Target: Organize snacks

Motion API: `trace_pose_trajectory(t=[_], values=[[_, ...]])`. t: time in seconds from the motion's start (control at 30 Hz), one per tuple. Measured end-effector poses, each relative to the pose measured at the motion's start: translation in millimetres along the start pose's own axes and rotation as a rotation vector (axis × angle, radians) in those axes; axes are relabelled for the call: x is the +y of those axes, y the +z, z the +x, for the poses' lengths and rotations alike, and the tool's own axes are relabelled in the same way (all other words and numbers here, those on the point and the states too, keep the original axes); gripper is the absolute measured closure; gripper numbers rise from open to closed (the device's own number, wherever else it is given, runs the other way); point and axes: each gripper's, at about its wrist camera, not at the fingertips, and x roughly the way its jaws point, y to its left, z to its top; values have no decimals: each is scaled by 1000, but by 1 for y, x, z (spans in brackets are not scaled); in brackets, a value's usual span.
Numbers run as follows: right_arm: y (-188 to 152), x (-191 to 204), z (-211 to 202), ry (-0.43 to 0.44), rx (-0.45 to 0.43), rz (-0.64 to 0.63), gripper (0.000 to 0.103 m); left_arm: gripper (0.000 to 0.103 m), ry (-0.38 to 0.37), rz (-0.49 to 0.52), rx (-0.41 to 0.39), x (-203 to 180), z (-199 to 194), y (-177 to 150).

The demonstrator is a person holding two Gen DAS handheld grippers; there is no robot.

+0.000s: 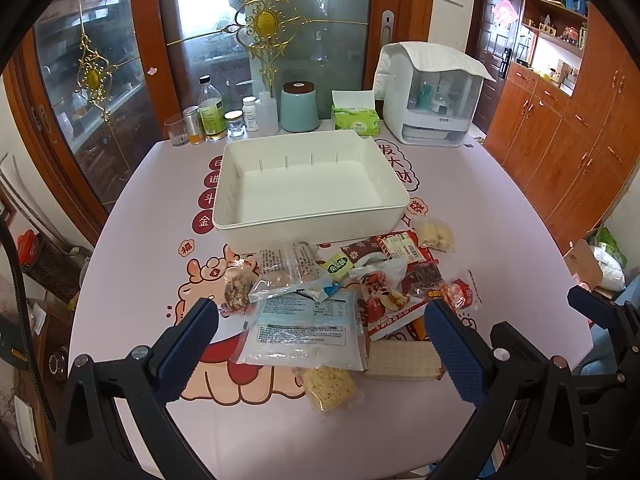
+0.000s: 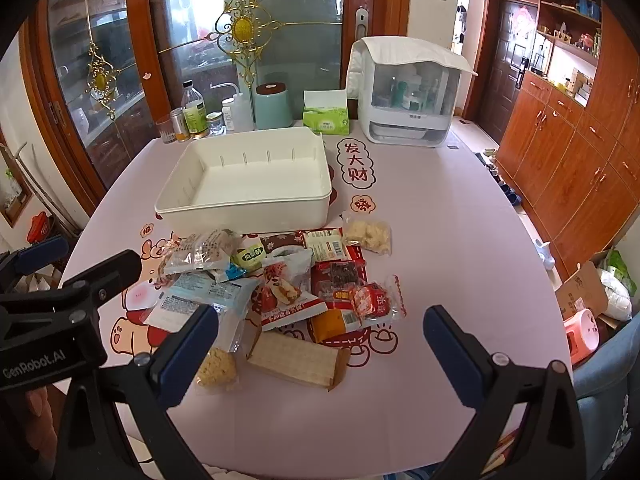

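Note:
A pile of snack packets lies on the pink tablecloth in front of an empty white bin (image 1: pixel 312 212) (image 2: pixel 240 206). In it are a blue-and-white packet (image 1: pixel 308 328) (image 2: pixel 208 296), a red packet with a bun picture (image 1: pixel 384 300) (image 2: pixel 288 296), a tan wafer box (image 1: pixel 400 360) (image 2: pixel 296 360), a yellow crumbly snack (image 1: pixel 330 388) (image 2: pixel 216 368) and a clear bag of pale pieces (image 1: pixel 434 234) (image 2: pixel 368 234). My left gripper (image 1: pixel 320 306) (image 2: pixel 80 256) hangs open above the pile's left part. My right gripper (image 2: pixel 320 314) (image 1: pixel 544 316) is open above the pile's near right edge. Neither holds anything.
Along the table's far edge stand several bottles and jars (image 1: pixel 212 114), a teal canister (image 1: pixel 299 106), a green tissue box (image 1: pixel 356 118) and a white covered appliance (image 1: pixel 432 96). Wooden cabinets (image 2: pixel 580 152) line the right wall. A cardboard box (image 2: pixel 580 292) sits on the floor.

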Motion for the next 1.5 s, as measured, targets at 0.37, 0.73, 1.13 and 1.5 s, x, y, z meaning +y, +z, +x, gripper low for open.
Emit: trace_pose_trajectory(t=[0.37, 0.73, 1.13, 1.5], values=[[-2, 2, 0, -8, 12, 24, 0, 1, 2, -17, 10, 10, 0, -1], [-7, 5, -2, -1, 25, 65, 0, 1, -1, -13, 22, 20, -1, -5], [-13, 14, -4, 17, 27, 105, 0, 1, -13, -13, 40, 35, -1, -9], [-16, 24, 0, 22, 43, 144, 0, 1, -32, 13, 75, 47, 10, -8]])
